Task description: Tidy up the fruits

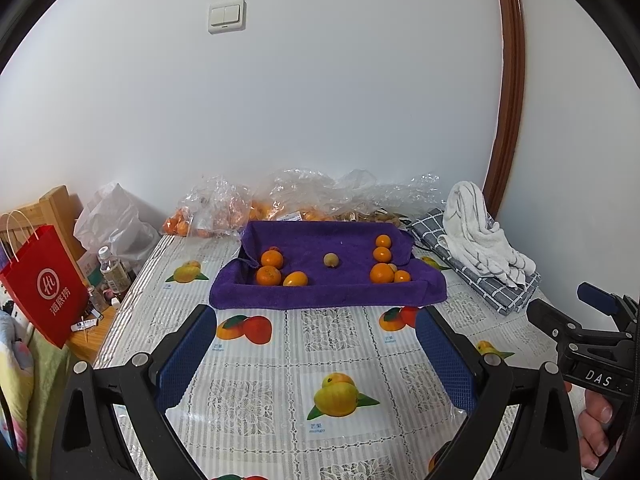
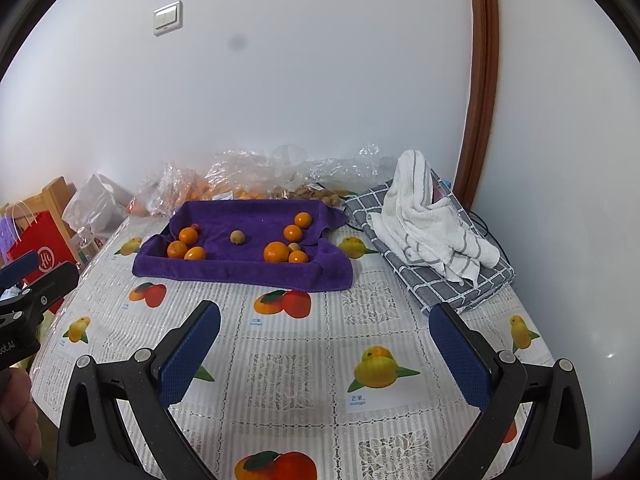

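At frame centre, the purple towel tray (image 1: pixel 320 296) held oranges (image 1: pixel 272 259) and one small greenish fruit (image 1: pixel 331 260). The left gripper (image 1: pixel 316 344) and right gripper (image 2: pixel 325 344) were both spread, empty.

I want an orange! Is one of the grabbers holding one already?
No, both the left hand-held gripper and right hand-held gripper are open and empty.

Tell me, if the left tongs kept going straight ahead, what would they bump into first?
Probably the front edge of the purple towel. The left tongs are open, pointing at it over bare tablecloth, with nothing between. How low they're aimed is hard to judge.
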`<control>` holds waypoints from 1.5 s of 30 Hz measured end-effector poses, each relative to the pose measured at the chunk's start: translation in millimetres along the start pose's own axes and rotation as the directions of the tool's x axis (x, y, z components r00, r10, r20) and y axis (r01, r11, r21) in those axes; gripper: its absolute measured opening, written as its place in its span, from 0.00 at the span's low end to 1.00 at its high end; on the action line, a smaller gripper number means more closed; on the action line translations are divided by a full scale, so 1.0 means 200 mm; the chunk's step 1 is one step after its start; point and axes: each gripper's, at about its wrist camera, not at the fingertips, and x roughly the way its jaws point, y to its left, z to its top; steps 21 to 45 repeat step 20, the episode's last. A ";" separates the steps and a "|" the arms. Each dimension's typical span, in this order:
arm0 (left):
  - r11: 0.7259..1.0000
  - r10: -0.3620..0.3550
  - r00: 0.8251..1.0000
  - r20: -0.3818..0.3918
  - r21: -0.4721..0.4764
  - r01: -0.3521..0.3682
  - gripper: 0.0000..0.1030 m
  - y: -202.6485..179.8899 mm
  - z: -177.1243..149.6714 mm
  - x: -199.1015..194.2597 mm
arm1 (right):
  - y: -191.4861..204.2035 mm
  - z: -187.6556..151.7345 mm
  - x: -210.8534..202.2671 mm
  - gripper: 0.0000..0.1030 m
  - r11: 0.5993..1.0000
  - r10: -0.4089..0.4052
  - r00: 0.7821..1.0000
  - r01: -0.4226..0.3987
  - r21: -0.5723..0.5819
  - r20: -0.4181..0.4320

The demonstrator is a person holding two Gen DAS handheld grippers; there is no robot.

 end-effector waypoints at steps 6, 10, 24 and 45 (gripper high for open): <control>1.000 0.000 1.000 0.000 0.000 0.000 0.98 0.00 0.00 0.00 | 0.00 0.00 0.00 1.00 1.000 0.000 1.000 0.000 0.000 0.002; 1.000 0.000 1.000 0.000 0.000 0.000 0.98 0.00 0.00 0.00 | 0.01 0.00 -0.01 1.00 1.000 0.001 1.000 -0.001 -0.002 0.004; 1.000 0.001 1.000 0.003 0.013 -0.001 0.98 -0.01 0.00 -0.02 | 0.03 0.01 -0.01 1.00 1.000 0.004 1.000 -0.004 -0.011 0.005; 1.000 0.001 1.000 0.003 0.013 -0.001 0.98 -0.01 0.00 -0.02 | 0.03 0.01 -0.01 1.00 1.000 0.004 1.000 -0.004 -0.011 0.005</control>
